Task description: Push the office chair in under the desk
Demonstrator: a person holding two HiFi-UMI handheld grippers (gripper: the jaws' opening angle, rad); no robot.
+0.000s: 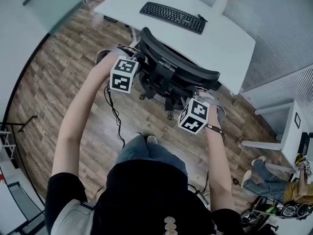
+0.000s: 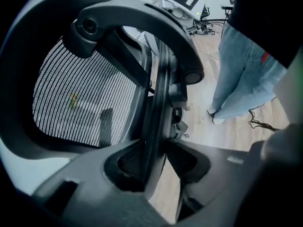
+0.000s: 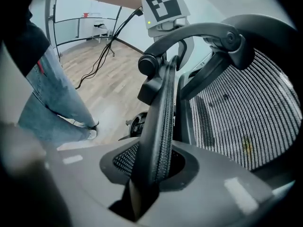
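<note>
The black mesh office chair (image 1: 176, 68) stands on the wood floor, its seat partly under the white desk (image 1: 227, 40). My left gripper (image 1: 131, 62) is shut on the left edge of the backrest (image 2: 158, 103), and the mesh rim runs up between the two jaws of this gripper (image 2: 152, 161). My right gripper (image 1: 202, 94) is shut on the right edge of the backrest (image 3: 163, 112), whose rim is pinched in this gripper (image 3: 150, 170). The curved headrest (image 2: 142, 13) arches above the mesh. Each gripper view shows the other gripper's marker cube.
A black keyboard (image 1: 172, 16) and a white vase of flowers (image 1: 222, 0) sit on the desk. A black cable (image 1: 115, 117) trails over the floor. A white side table (image 1: 288, 131) and a seated person's legs (image 1: 264, 173) are at the right. My own legs (image 2: 246, 74) stand behind the chair.
</note>
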